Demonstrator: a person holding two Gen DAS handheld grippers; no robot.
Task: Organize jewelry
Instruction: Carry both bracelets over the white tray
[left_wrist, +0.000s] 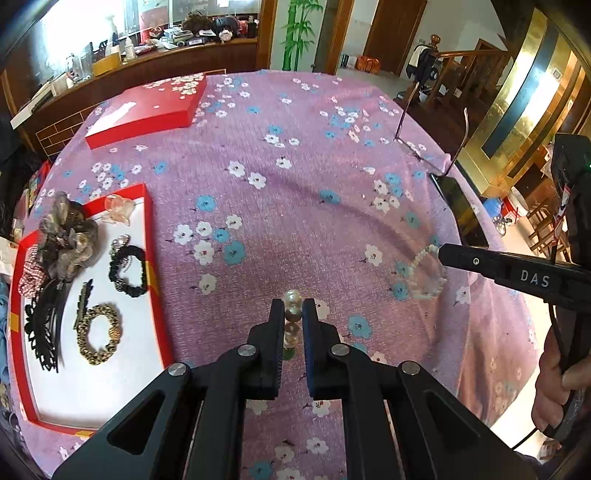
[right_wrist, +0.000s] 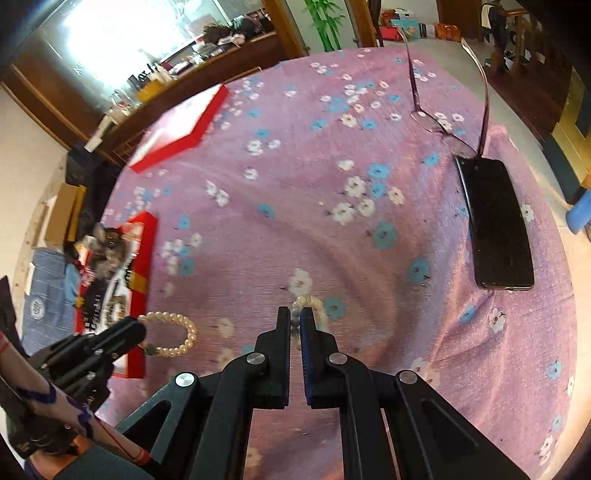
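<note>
From the left wrist, the left gripper (left_wrist: 293, 314) is seen clenched on one pearl bracelet (left_wrist: 291, 317), held above the flowered purple cloth (left_wrist: 280, 206). At right, the right gripper (left_wrist: 441, 254) is clamped on a second, small-beaded bracelet (left_wrist: 424, 275). One open red box (left_wrist: 155, 266) lies at left, holding three scrunchies, one clear hair claw (left_wrist: 118, 212) and one black comb (left_wrist: 44, 332). One red lid (left_wrist: 147, 110) lies further off.

From the right wrist, one phone (right_wrist: 498, 221) and one pair of glasses (right_wrist: 443, 125) are seen near the cloth's right edge.
</note>
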